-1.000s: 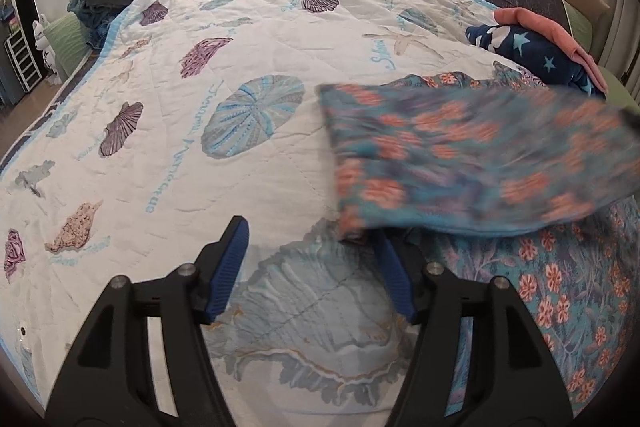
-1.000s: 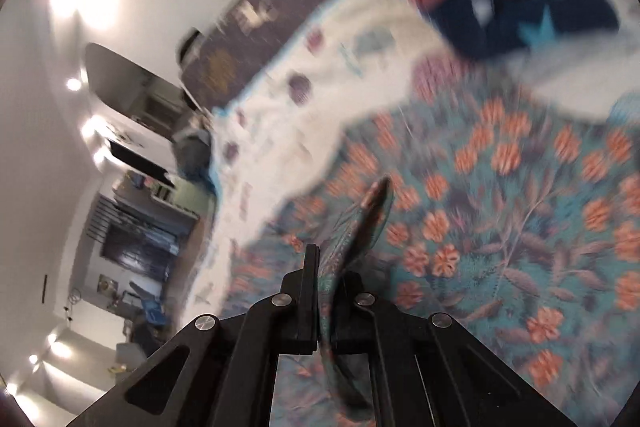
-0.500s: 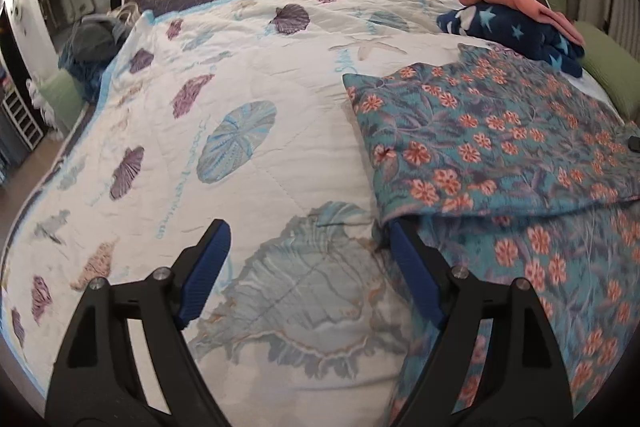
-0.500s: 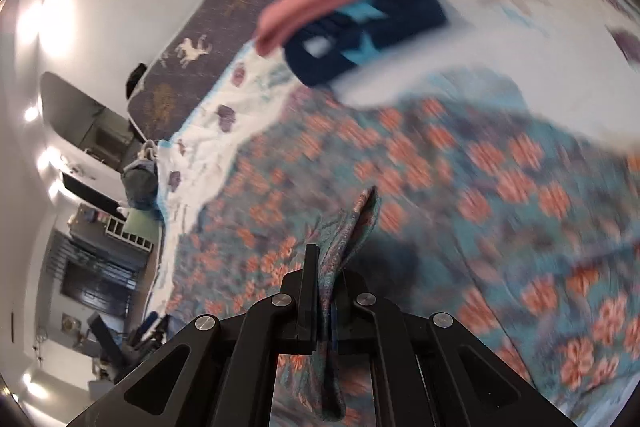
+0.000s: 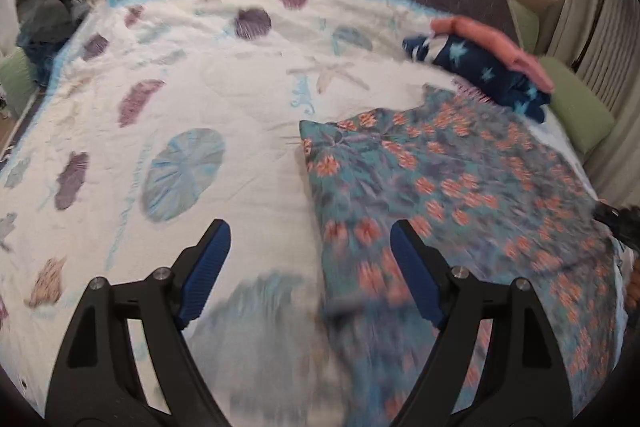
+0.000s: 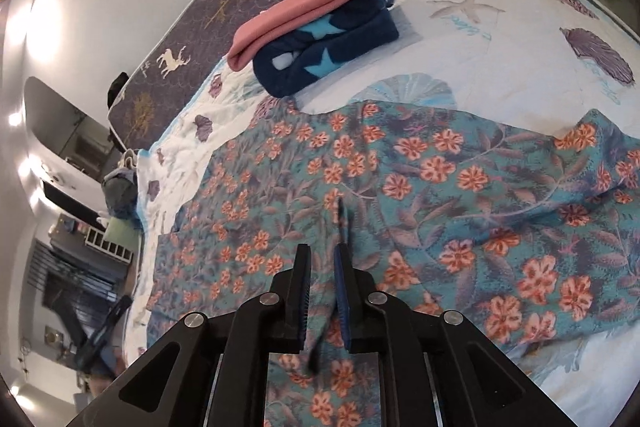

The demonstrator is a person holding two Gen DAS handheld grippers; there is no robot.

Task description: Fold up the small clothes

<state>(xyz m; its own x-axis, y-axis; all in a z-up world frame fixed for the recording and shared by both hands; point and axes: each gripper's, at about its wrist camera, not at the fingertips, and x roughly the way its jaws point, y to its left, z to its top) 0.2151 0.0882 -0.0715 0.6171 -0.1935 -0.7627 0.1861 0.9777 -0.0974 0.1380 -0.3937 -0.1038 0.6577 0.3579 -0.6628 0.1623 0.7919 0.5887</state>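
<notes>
A teal garment with orange flowers (image 5: 460,187) lies folded over on the bed, right of centre in the left wrist view. My left gripper (image 5: 310,231) hangs wide open above the garment's left edge, and its blue pads touch nothing. In the right wrist view the same garment (image 6: 440,187) fills the middle. My right gripper (image 6: 321,249) sits low over it with its jaws opening. A narrow gap shows between the pads. A thin fold of the floral fabric still stands in that gap, and the pads no longer press on it.
The white seashell quilt (image 5: 200,99) covers the bed. A folded pink piece (image 6: 296,11) lies on a navy star garment (image 6: 328,55) at the far side. A green pillow (image 5: 576,107) sits at the right edge, and a clothes heap (image 5: 48,23) lies far left.
The right gripper brought the garment's flap across and down flat, then parted its jaws. The left gripper spread wider and drew up and back from the garment's edge.
</notes>
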